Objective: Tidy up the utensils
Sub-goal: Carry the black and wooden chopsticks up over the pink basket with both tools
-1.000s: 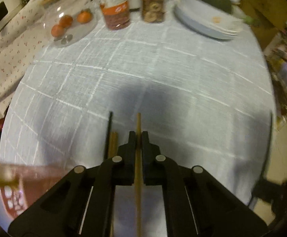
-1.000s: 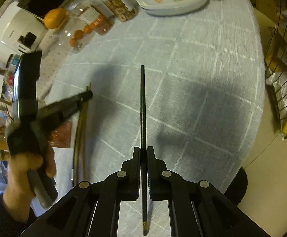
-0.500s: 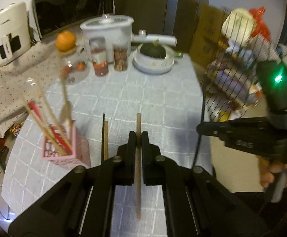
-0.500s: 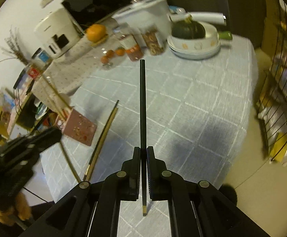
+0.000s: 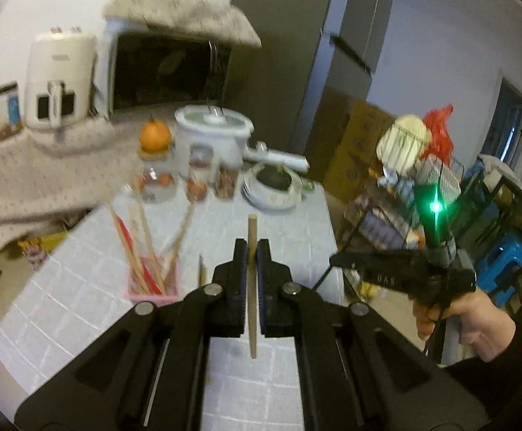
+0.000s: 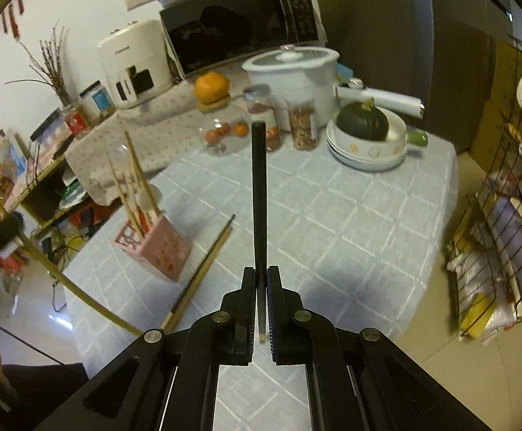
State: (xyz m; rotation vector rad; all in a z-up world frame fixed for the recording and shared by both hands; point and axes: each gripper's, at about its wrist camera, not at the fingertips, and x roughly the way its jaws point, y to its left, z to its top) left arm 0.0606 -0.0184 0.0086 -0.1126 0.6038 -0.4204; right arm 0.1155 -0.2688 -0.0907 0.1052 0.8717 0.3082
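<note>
My left gripper (image 5: 251,248) is shut on a light wooden chopstick (image 5: 252,287) that points up and away between its fingers. My right gripper (image 6: 260,276) is shut on a black chopstick (image 6: 259,197), which also sticks out forward. Both are raised above the grey checked tablecloth (image 6: 350,222). A pink utensil holder (image 6: 153,246) (image 5: 153,278) with several chopsticks in it stands at the table's left side. Two more chopsticks (image 6: 203,273) lie on the cloth beside the holder. In the left wrist view the right gripper (image 5: 336,259) appears at the right, held by a hand.
At the table's far end stand a white pot (image 6: 293,72), jars (image 6: 264,122), a glass jar with an orange on top (image 6: 212,88) and stacked plates with a dark squash (image 6: 363,122). A wire rack (image 6: 501,222) stands right of the table. A microwave (image 6: 239,25) sits behind.
Both grippers have risen and tilted up from the cloth, each keeping its chopstick. The pink holder and the room behind the table have come into view.
</note>
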